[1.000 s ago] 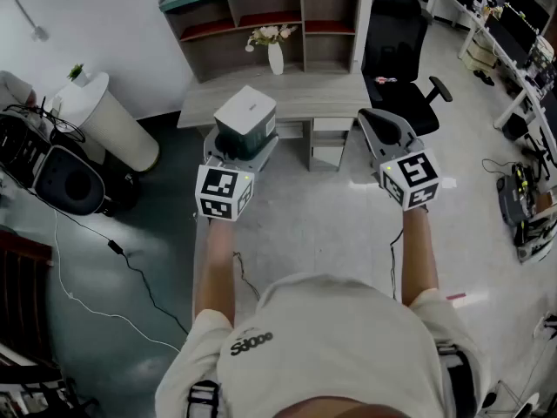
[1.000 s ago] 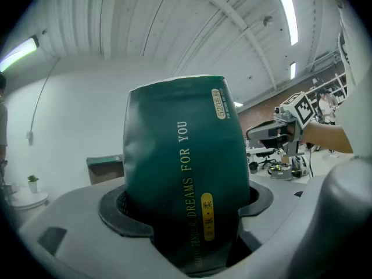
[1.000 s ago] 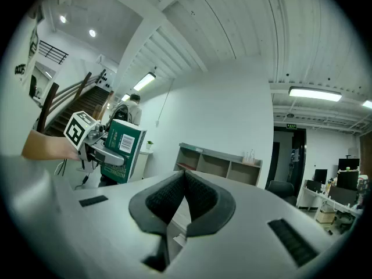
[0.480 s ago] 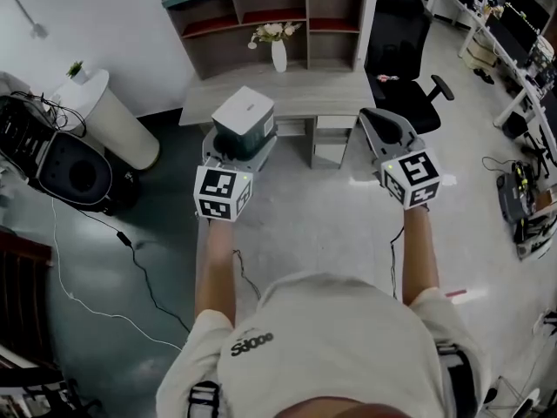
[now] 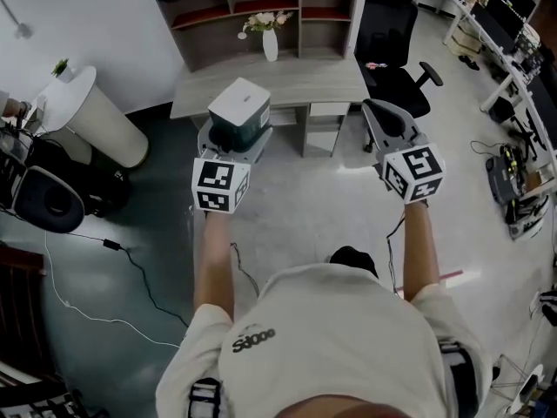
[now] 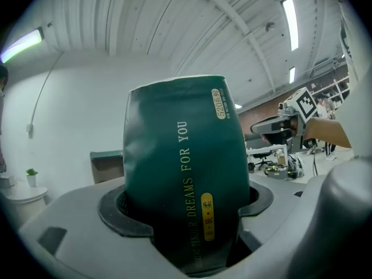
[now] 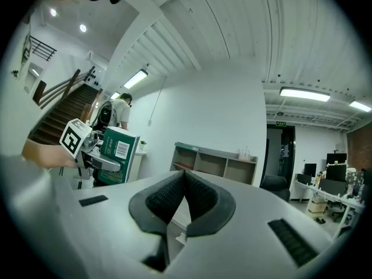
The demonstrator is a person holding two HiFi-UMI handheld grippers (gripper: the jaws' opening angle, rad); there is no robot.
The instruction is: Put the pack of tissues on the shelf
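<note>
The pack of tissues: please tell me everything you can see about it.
The pack of tissues is block-shaped, in a glossy dark green wrapper with gold lettering, a white top face and a barcode label on one side. It stands upright, its lower part clamped between the jaws of the left gripper, in the air, not yet on the shelf. Nothing else touches it.

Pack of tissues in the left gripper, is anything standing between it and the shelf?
Only the vase of flowers, standing on the desk in front of the shelf. Nothing else visible blocks the pack of tissues.
</note>
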